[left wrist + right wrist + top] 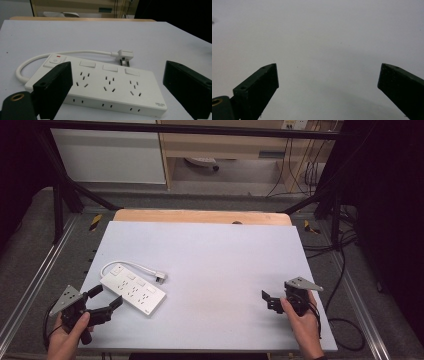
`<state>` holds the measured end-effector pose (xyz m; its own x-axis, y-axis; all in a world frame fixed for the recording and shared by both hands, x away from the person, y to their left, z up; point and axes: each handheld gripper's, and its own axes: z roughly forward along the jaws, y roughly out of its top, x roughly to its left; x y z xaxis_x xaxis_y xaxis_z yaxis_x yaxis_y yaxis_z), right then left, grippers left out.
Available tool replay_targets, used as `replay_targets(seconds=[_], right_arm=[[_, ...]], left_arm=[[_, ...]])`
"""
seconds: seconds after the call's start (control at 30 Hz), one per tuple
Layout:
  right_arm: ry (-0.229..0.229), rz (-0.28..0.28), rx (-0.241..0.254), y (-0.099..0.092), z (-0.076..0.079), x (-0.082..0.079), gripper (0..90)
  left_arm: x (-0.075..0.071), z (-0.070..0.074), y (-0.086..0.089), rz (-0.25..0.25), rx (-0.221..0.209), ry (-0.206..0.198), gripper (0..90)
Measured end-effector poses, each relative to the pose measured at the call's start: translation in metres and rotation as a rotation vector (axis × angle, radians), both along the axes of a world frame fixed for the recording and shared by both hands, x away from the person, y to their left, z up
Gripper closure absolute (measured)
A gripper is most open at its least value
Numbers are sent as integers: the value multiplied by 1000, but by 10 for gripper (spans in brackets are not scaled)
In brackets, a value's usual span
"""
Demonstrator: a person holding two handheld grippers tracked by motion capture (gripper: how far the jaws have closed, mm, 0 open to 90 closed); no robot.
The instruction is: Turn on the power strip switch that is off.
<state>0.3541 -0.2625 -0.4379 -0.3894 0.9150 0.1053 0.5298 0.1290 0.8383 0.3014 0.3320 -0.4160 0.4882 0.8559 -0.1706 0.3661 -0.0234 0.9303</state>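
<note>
The left gripper sits at the near left corner of the table, held in the person's left hand, its two black jaws spread wide with nothing between them. They point toward the white rectangular plastic power strip, which lies just beyond the jaw tips and is not touched. In the left gripper view the strip spans the gap between the jaws, close ahead.

The right gripper is held in the person's right hand near the right edge of the table, well apart from the strip. Its jaws also stand apart, and in the right gripper view they frame bare table surface with nothing in them.

The power strip lies flat, sockets up, on the left half of the table. In the high view its long axis runs diagonally, from the far left down to the near right. The switch end with a small red mark is the far left end. From there a thick white cable loops out and back around to a white plug lying just beside the strip's far long side.

The pale grey-white tabletop is smooth and matt, with a strip of light wood along its far edge. A black metal frame stands around the table on grey carpeted floor, with a white cabinet and loose dark cables behind and to the right
</note>
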Motion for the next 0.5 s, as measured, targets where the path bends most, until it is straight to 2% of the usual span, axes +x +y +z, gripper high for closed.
replay_targets(seconds=[0.17, 0.3, 0.5], right_arm=[[-19, 6, 11, -1, -1, 0, 38], [-34, 0, -7, -2, -1, 0, 45], [-24, 6, -3, 0, -1, 0, 46]], left_arm=[[0, 1, -2, -5, 2, 1, 89], [0, 1, -1, 0, -6, 11, 89], [-3, 4, -3, -13, -12, 3, 88]])
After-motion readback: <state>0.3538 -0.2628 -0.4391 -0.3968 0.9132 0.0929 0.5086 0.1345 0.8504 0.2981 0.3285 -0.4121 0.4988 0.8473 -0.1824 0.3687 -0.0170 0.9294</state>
